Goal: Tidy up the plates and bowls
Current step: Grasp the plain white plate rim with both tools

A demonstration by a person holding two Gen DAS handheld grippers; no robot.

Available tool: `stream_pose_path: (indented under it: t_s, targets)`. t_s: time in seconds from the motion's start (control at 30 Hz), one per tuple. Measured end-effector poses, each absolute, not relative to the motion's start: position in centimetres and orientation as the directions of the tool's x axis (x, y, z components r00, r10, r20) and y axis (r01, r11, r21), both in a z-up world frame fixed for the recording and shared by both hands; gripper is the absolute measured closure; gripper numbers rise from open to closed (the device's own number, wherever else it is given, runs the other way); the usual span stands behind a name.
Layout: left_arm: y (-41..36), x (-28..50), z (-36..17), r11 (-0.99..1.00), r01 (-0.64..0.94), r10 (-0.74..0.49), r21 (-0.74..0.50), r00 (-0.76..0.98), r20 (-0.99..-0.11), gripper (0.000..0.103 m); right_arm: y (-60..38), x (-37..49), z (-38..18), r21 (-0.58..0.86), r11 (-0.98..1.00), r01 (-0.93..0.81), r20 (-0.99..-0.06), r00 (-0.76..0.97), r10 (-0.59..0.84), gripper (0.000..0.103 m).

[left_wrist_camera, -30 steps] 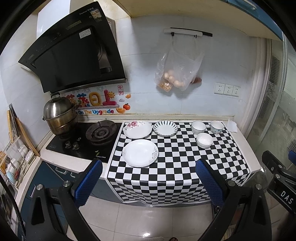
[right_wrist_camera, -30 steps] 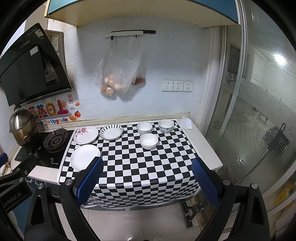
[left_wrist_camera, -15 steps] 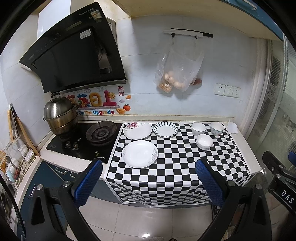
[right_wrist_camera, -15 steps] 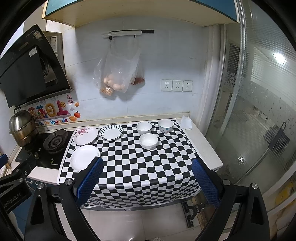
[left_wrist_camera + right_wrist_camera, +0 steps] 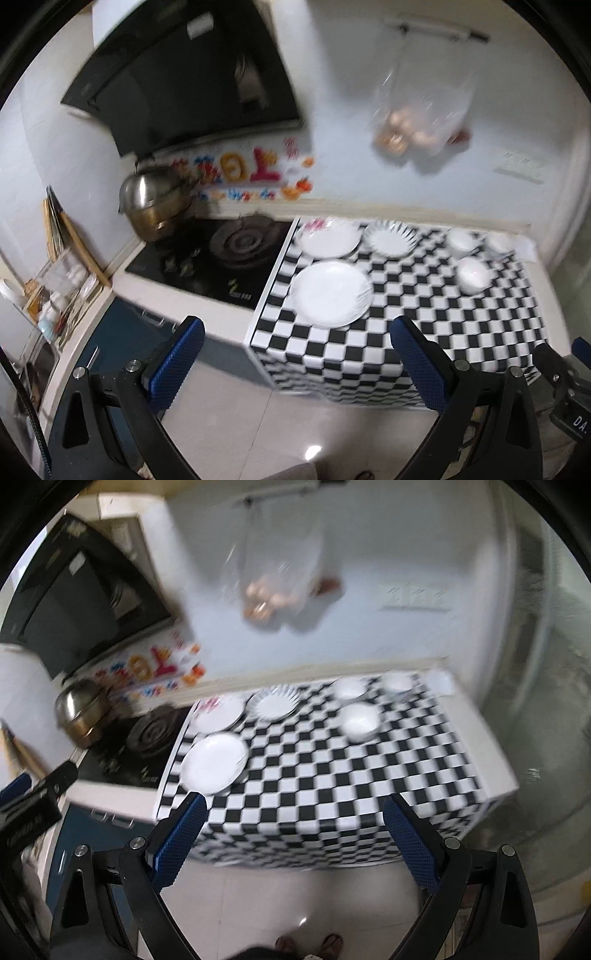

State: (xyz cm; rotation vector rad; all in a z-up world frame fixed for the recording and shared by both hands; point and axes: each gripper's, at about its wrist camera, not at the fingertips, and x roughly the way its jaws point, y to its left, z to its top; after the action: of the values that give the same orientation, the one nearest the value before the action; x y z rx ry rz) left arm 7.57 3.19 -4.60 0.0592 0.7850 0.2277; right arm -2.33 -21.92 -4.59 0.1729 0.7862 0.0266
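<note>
Plates and bowls sit on a black-and-white checked cloth that covers the kitchen counter and hangs over its front edge. There are three plates on the left part of the cloth. The plain white plate is the biggest and lies nearest the front. Behind it is a white plate with pink flowers on its far rim, and just to the right of that one is a white plate with a dark striped rim. The three bowls are on the right part of the cloth, well apart from the plates. Two small white bowls stand at the back, the left back bowl and the right back bowl, and a third white bowl stands in front of them. All the bowls are the right way up, and nothing is stacked. Both pictures are blurry, so small marks on the dishes are hard to see. The left gripper is wide open with nothing between its blue pads, and it hangs over the floor in front of the counter. The right gripper is wide open too, and it holds nothing. To the left of the cloth are a black stove and a shiny metal pot. A clear bag hangs on the wall above the dishes.
</note>
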Motion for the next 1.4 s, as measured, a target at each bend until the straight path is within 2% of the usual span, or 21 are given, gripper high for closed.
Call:
stream_pose_path:
  t_s: [0.1, 0.23, 0.43, 0.63, 0.83, 0.93, 1.0, 1.03, 1.1, 1.13, 1.17, 1.2, 1.23, 1.27, 1.33, 1.4]
  targets:
    - [5.3, 11.7, -7.4, 0.974, -0.189, 0.216, 0.125, 0.613, -0.76, 0.001, -20.6, 2.3, -8.0, 0.203, 0.979, -0.016, -0.743, 0.649, 0.165, 0.005]
    - [7.6, 16.8, -11.2, 0.97, -0.196, 0.23, 0.143, 0.553, -0.801, 0.001, -18.3, 9.9, -14.0, 0.302, 0.951, -0.07, -0.796, 0.531, 0.292, 0.005]
    - [12.7, 27.1, -20.1, 0.981, -0.183, 0.129, 0.063, 0.381, -0.916, 0.001, -15.2, 22.7, -23.9, 0.407, 0.913, 0.015, -0.856, 0.354, 0.376, 0.005]
    - [15.4, 35.3, -27.0, 0.99, -0.119, 0.104, 0.074, 0.272, -0.957, 0.001, -12.0, 32.2, -30.8, 0.383, 0.92, 0.089, -0.908, 0.218, 0.357, 0.005]
    - [17.6, 41.3, -32.5, 0.998, -0.066, 0.011, 0.001, 0.15, -0.989, 0.001, -9.9, 38.1, -35.1, 0.348, 0.927, 0.137, -0.934, 0.137, 0.331, 0.005]
    - [17.9, 42.9, -34.5, 0.999, -0.039, -0.023, -0.027, 0.101, -0.995, 0.013, -9.2, 40.5, -37.2, 0.345, 0.927, 0.146, -0.938, 0.088, 0.335, 0.005]
    - [17.8, 43.5, -35.7, 0.998, -0.015, -0.053, -0.054, 0.058, -0.997, 0.03, -8.7, 41.7, -38.4, 0.327, 0.934, 0.146, -0.945, 0.059, 0.322, 0.005]
    - [17.6, 43.7, -36.2, 0.998, -0.001, -0.065, -0.065, 0.041, -0.997, 0.033, -8.5, 42.2, -38.9, 0.325, 0.935, 0.144, -0.946, 0.045, 0.322, 0.006]
    - [17.2, 43.7, -37.0, 0.997, 0.023, -0.075, -0.074, 0.012, -0.997, 0.048, -8.0, 43.0, -40.0, 0.321, 0.937, 0.14, -0.946, 0.008, 0.323, 0.008]
    - [16.9, 43.6, -37.3, 0.997, 0.033, -0.074, -0.074, 0.0, -0.997, 0.051, -7.7, 43.2, -40.5, 0.322, 0.936, 0.142, -0.945, -0.016, 0.328, 0.012]
    - [16.5, 43.4, -37.5, 0.996, 0.047, -0.078, -0.079, -0.011, -0.997, 0.058, -7.5, 43.3, -40.9, 0.33, 0.933, 0.145, -0.941, -0.035, 0.338, 0.022]
    - [16.3, 43.3, -37.6, 0.995, 0.053, -0.081, -0.082, -0.014, -0.997, 0.063, -7.1, 43.4, -41.4, 0.341, 0.929, 0.147, -0.934, -0.058, 0.352, 0.024]
    - [15.9, 43.0, -37.6, 0.993, 0.059, -0.099, -0.1, -0.012, -0.995, 0.064, -6.8, 43.5, -41.2, 0.335, 0.932, 0.139, -0.938, -0.051, 0.344, 0.035]
    - [15.7, 42.8, -37.4, 0.994, 0.059, -0.093, -0.093, -0.002, -0.996, 0.064, -6.5, 43.6, -41.2, 0.346, 0.93, 0.125, -0.934, -0.048, 0.354, 0.057]
    - [15.5, 42.6, -36.9, 0.995, 0.051, -0.084, -0.083, 0.01, -0.996, 0.064, -6.0, 43.8, -41.7, 0.372, 0.92, 0.126, -0.921, -0.077, 0.383, 0.08]
    - [15.6, 42.3, -36.4, 0.996, 0.027, -0.087, -0.087, 0.015, -0.996, 0.068, -5.8, 43.7, -41.8, 0.364, 0.923, 0.121, -0.925, -0.07, 0.374, 0.081]
